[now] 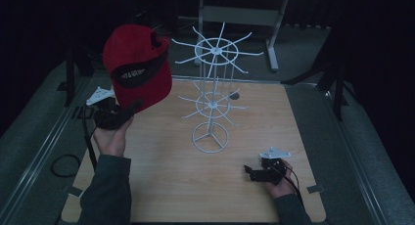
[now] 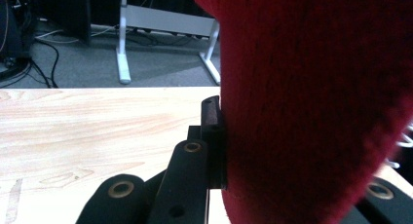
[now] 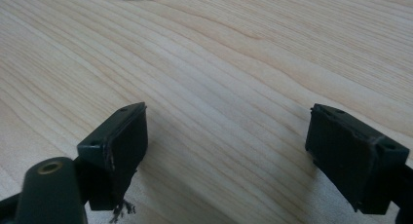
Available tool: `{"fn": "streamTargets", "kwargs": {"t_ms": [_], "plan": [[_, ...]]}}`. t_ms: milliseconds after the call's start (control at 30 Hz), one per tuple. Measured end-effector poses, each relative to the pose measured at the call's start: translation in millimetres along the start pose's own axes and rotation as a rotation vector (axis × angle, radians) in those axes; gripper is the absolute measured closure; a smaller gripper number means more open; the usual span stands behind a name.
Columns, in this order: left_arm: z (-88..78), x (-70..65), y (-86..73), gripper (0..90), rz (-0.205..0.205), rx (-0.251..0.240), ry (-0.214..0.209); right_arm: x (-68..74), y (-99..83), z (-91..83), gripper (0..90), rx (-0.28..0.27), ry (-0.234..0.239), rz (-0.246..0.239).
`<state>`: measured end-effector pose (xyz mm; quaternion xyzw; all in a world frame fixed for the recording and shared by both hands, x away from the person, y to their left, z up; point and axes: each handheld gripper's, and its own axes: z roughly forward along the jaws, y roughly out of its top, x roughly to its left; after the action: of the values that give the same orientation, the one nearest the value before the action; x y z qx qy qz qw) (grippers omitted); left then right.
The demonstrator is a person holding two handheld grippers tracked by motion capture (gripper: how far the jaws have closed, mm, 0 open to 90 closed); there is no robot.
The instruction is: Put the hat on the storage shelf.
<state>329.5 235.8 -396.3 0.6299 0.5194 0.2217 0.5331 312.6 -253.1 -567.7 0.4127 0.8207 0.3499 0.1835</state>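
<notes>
High view, looking forward and down on the wooden table: the left gripper is raised above the table's left edge and holds a red cap by its lower rim, so that the cap hangs in the air, crown upward, with its dark band and lettering facing the camera. Carried this high, the cap sits about level with the upper ring of spokes on the white wire rack, which stands near the middle of the table on a round base; the pose suggests that the cap is meant for one of those spokes, though it is apart from the rack and to its left. Left gripper view: one black jaw presses flat against the red cloth, the fabric covering the space where the opposite jaw would be, so the jaws read as clamped on the cap's edge, a grip that lets the soft cap be lifted without folding. Right gripper, near the table's front right corner, lies low over the wood just in front of the rack's base. Right gripper view: its two jaws stand wide apart over bare wood grain with nothing between them, probably parked clear so the left hand can work alone.
</notes>
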Motion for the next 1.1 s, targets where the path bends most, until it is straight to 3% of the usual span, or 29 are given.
{"fn": "streamTargets", "kwargs": {"t_ms": [1100], "plan": [[-10.5, -14.8, 19.1, 85.2, 0.016, -0.045, -0.046, 0.0, 0.1, -0.1, 15.3, 0.001, 0.000, 0.000]]}}
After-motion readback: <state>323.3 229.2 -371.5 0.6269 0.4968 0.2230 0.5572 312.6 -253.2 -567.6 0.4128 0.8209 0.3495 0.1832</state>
